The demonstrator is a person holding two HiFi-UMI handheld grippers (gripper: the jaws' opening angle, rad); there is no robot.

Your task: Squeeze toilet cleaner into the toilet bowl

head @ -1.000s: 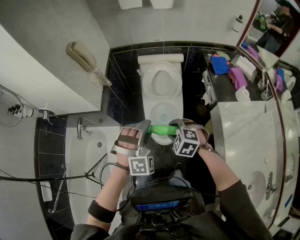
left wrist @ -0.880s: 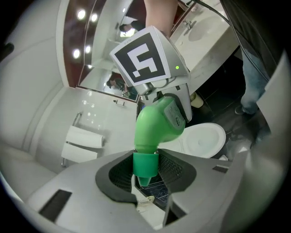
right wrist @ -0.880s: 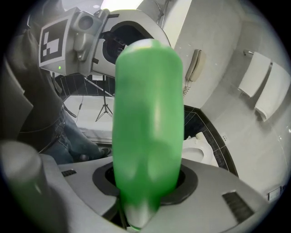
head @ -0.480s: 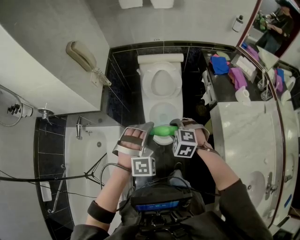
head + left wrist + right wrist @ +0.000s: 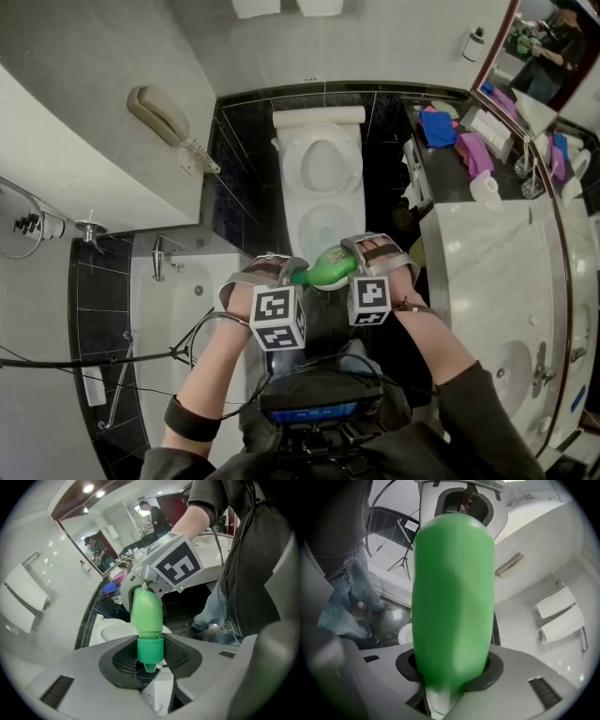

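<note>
Forearms angle forward and down side by side in the head view, wrists bent so both tools tip steeply toward the floor. The two meet above the front rim of the one toilet bowl (image 5: 323, 225), whose seat stands raised. The left gripper (image 5: 284, 270) comes in from the left with its jaws closed on the green cap (image 5: 150, 649), a dark pad pressing on either side of it and the nozzle tip poking through. The right gripper (image 5: 362, 253) clamps the fat body of the single toilet cleaner bottle (image 5: 330, 265), which lies slantwise between the two tools, neck toward the left one. It hangs in the air over the bowl's near edge, touching nothing but the jaws.

Two marker cubes show, one on each tool (image 5: 277, 317) (image 5: 369, 300). Two white towels (image 5: 560, 613) hang on the wall rail, and one wall phone (image 5: 164, 112) sits left of the toilet. One bathtub (image 5: 178, 309) lies beside the person's left arm.
</note>
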